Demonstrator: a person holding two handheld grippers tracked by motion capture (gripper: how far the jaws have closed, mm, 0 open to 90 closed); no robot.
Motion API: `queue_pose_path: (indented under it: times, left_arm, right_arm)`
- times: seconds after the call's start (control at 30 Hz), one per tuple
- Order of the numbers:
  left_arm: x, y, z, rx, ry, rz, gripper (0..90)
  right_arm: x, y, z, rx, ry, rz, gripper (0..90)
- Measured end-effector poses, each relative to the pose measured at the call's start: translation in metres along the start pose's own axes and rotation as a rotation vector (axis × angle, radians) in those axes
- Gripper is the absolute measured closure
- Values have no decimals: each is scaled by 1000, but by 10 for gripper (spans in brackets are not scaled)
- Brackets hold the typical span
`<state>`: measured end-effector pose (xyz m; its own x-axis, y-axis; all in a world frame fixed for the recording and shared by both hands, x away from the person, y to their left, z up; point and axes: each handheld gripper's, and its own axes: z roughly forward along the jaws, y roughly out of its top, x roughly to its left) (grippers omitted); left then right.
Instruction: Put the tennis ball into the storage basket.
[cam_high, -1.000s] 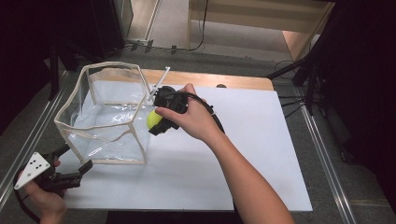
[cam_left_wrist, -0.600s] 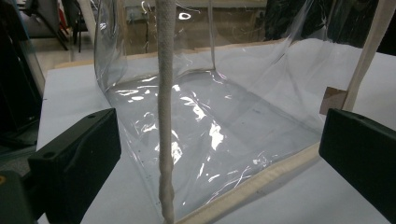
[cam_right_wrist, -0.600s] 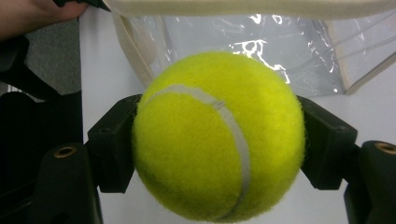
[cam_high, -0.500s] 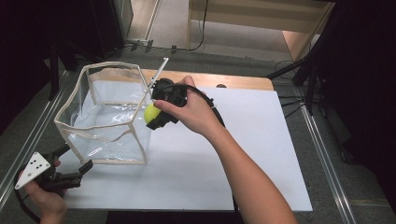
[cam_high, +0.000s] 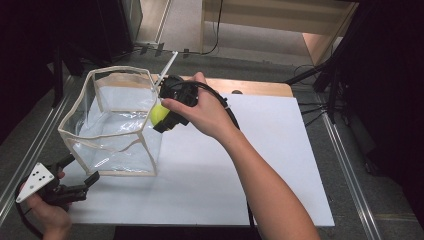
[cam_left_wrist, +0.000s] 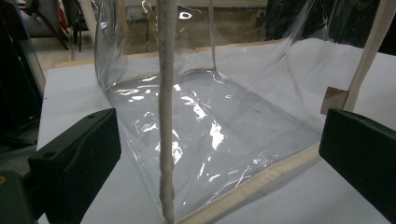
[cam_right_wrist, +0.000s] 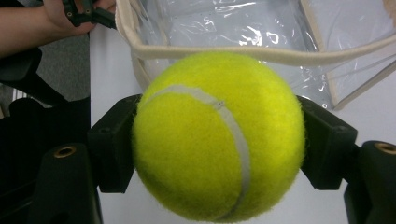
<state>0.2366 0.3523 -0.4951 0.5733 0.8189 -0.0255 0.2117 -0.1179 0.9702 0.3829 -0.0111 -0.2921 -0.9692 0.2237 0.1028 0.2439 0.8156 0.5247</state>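
Tabletop (cam_high: 260, 165), flat, white and matte, carries one clear, glossy plastic bag (cam_high: 117, 125) with beige fabric edging. Just beside its rim, the right gripper (cam_high: 165, 116) pinches one fuzzy yellow tennis ball (cam_right_wrist: 217, 135); the left gripper (cam_high: 80, 172), near the bag's corner, stands spread.

A white board (cam_high: 260, 165) covers a wooden table (cam_high: 260, 87), its bare far edge showing just past the right-hand gripper. Metal rails (cam_high: 350, 165) run along both table sides, well out from the grippers. Beyond lie grey floor (cam_high: 185, 25), cables (cam_high: 218, 30), pale wooden furniture (cam_high: 280, 17) and dark surroundings.
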Motion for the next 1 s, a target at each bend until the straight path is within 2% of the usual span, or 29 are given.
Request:
queue_pose_path:
  times: [0.43,1.0]
  left_arm:
    - [0,0,0,0,-3,-1,0]
    - [1,0,-1,-4,-8,-5,0]
  right_arm:
    - [-1,13,-8,-2,-16,-14,239]
    - [-2,32,-9,2,-11,-28,239]
